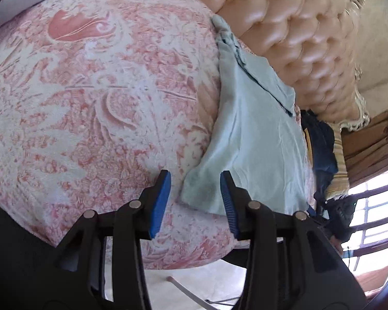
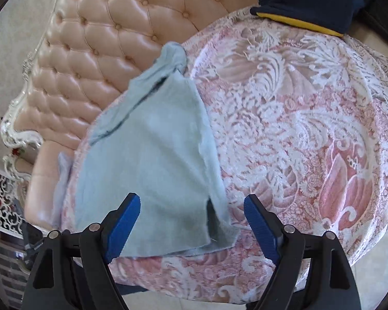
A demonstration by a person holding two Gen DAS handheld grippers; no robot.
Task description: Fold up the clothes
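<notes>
A pale blue-green soft cotton garment (image 1: 248, 139) lies spread on a bed covered with a pink-and-white floral damask bedspread (image 1: 90, 98). It sits along the side of the bed that meets the peach tufted leather headboard (image 1: 297, 38). Its long axis runs from the near edge of the bed, where its hem lies, away toward a bunched, knotted-looking end (image 2: 173, 56) up against the headboard. A dark navy garment with a yellow band (image 2: 310, 2) lies apart from it, at the far corner of the bed in the right wrist view.

Both grippers face the hem from the near edge. The right gripper (image 2: 191, 224) is centred on the hem: the cloth's near edge and a small side slit (image 2: 212, 219) lie between its fingers (image 2: 124, 222), which stand wide apart. The cloth seems to pass just beside the left-hand blue pad, but I cannot tell whether it touches; nothing is pinched. The left gripper (image 1: 195, 202) has its fingers (image 1: 160, 204) spread moderately, and only the hem's corner (image 1: 191, 193) shows in the gap between them, the rest of the garment stretching away to the right of that view. It also holds nothing.

The right gripper looks the better placed, already straddling the hem; the left would need to shift sideways to cover more than the corner. My judgement is that the next move is to close on the two ends of the hem and carry it toward the bunched end, folding across the long axis.
</notes>
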